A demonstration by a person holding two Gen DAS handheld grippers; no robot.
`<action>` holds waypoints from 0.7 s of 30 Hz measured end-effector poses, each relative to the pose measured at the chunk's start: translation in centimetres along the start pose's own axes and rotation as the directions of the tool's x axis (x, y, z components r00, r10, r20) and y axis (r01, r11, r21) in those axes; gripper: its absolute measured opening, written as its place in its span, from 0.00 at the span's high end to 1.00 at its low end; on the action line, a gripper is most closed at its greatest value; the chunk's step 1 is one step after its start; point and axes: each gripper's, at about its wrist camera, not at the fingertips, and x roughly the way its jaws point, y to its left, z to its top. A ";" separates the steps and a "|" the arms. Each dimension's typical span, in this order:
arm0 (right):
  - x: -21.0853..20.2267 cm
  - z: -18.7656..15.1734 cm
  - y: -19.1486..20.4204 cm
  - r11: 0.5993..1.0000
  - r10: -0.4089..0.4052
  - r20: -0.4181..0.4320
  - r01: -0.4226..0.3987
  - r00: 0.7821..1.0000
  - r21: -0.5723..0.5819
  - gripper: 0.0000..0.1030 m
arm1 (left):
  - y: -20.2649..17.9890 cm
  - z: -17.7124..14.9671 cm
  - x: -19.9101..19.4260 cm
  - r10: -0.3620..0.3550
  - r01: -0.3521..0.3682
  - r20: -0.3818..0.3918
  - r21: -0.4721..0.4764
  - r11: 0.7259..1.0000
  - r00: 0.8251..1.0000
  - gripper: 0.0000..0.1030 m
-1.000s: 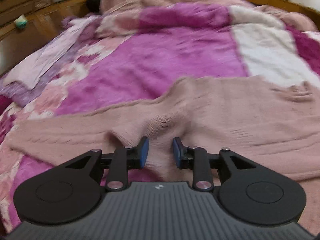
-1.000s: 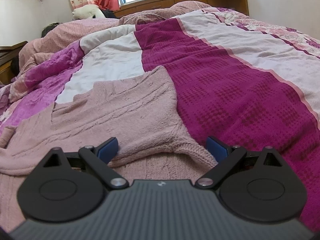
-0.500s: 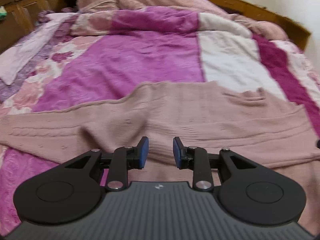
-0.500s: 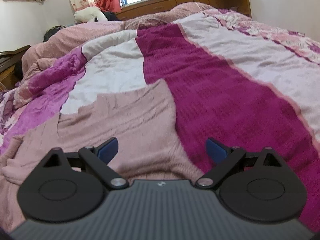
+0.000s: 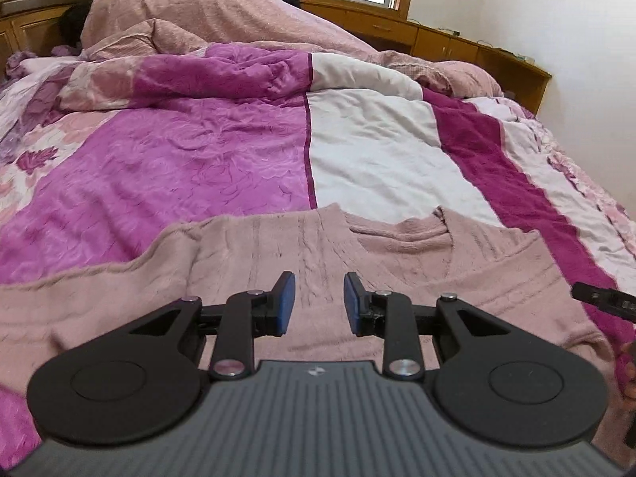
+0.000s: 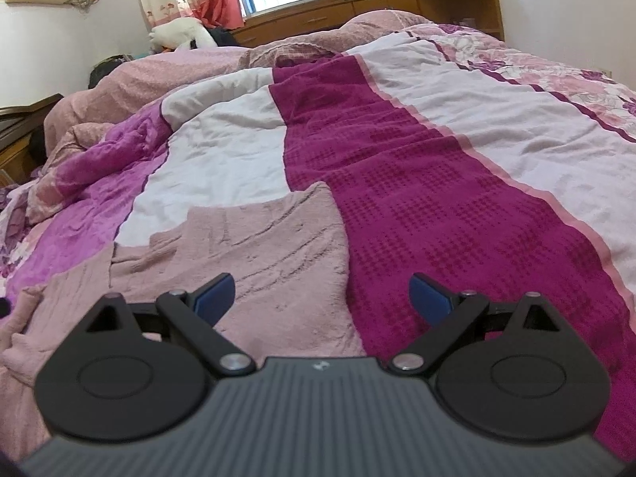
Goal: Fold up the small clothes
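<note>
A pale pink knitted sweater (image 5: 397, 262) lies spread flat on the bed, its neckline on the far side and one sleeve stretching left. My left gripper (image 5: 318, 302) hovers above the sweater's body with its jaws a narrow gap apart and nothing between the blue pads. In the right wrist view the sweater (image 6: 258, 246) ends at its right edge on the dark magenta stripe. My right gripper (image 6: 322, 296) hangs wide open over that edge and holds nothing. One of its fingers (image 5: 600, 298) shows at the right border of the left wrist view.
The bed carries a quilt (image 5: 198, 167) in magenta, white and floral stripes. A heaped pink blanket (image 5: 222, 12) lies at the head end. Wooden cabinets (image 6: 357, 8) run under the window, and a wooden headboard (image 5: 28, 8) stands on the left.
The left gripper has risen and swung right, from the sweater's left sleeve to its body. The right gripper has lifted a little. Both jaws keep the same width.
</note>
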 end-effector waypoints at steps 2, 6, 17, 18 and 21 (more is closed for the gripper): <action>0.2 0.1 0.2 1.000 0.003 -0.004 -0.003 1.000 -0.003 0.07 | 0.3 0.2 1.5 0.007 -0.007 -0.009 0.015 1.000 1.000 0.67; 0.7 0.2 0.3 1.000 0.006 -0.013 -0.006 1.000 -0.006 0.07 | 2.4 0.1 4.7 -0.001 0.000 -0.077 -0.012 1.000 0.997 0.67; 2.3 -0.9 0.2 1.000 -0.016 -0.060 0.014 0.998 -0.024 0.07 | 8.0 -0.9 6.1 0.078 -0.074 -0.166 0.029 0.997 0.983 0.48; 2.4 -1.0 0.4 0.999 -0.020 -0.061 0.018 0.998 -0.034 0.07 | 8.2 -1.0 5.9 0.081 -0.077 -0.163 0.033 0.996 0.983 0.46; 2.4 -0.9 0.6 0.999 -0.022 -0.061 0.019 0.998 -0.051 0.07 | 8.4 -1.3 5.5 0.042 -0.036 -0.165 0.038 0.999 0.985 0.46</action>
